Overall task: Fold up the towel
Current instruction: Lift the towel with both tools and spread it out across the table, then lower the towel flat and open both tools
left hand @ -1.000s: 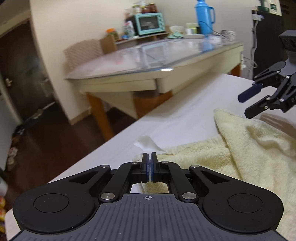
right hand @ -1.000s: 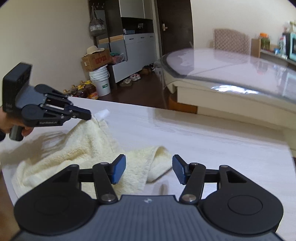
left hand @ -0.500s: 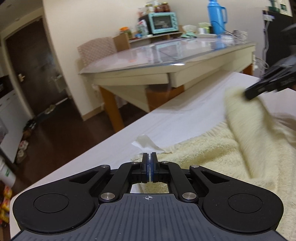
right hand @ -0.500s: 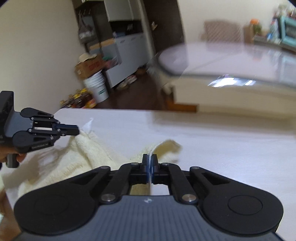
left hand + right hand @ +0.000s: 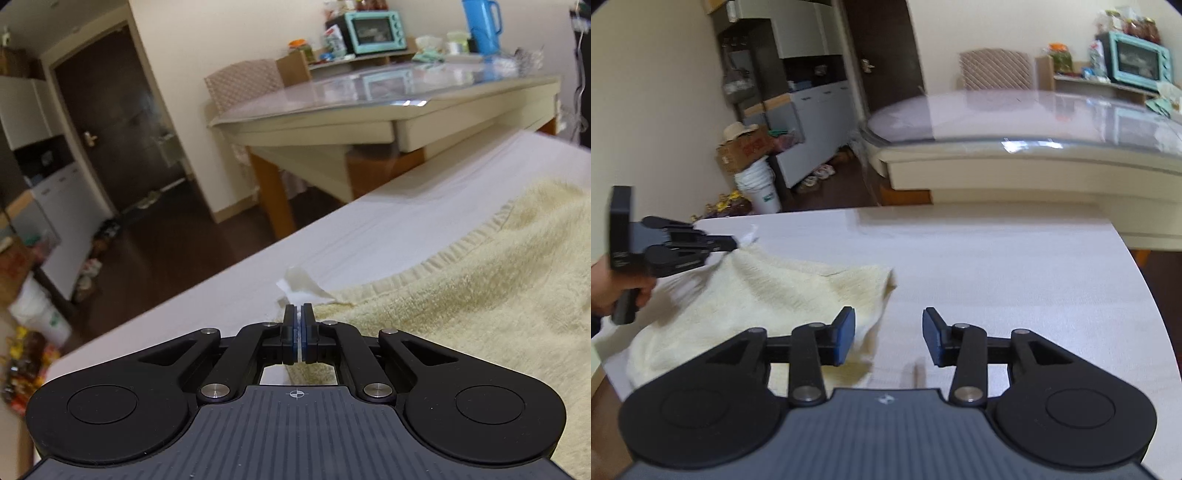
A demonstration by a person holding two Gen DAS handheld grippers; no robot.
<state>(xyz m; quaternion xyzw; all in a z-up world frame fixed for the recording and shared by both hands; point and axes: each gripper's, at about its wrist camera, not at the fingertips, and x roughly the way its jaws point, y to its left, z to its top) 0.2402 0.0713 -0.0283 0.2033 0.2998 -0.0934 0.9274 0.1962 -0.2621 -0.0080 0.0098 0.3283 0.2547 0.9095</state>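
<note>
A pale yellow towel (image 5: pixel 480 295) lies bunched on the white table (image 5: pixel 369 229). My left gripper (image 5: pixel 299 321) is shut on the towel's corner, just behind its white label (image 5: pixel 299 286). In the right wrist view the same gripper (image 5: pixel 733 242), held by a hand (image 5: pixel 617 291), keeps that corner slightly raised at the table's left. My right gripper (image 5: pixel 888 325) hovers over the table with its jaws opening. The towel (image 5: pixel 768 291) ends in a folded edge that reaches just past the left pad. The pads press on nothing, and bare table shows between them.
The table's far edge (image 5: pixel 923 212) drops to a dark floor. Beyond it stands a glass-topped dining table (image 5: pixel 1034 122) with a chair and a teal oven (image 5: pixel 375 27). A white bucket (image 5: pixel 759 188) and boxes sit by the wall. Bare tabletop (image 5: pixel 997 266) lies right of the towel.
My right gripper shut on the towel's edge half a second ago, then let go and opened. It has left the left wrist view. The left gripper has turned but still pinches the corner.
</note>
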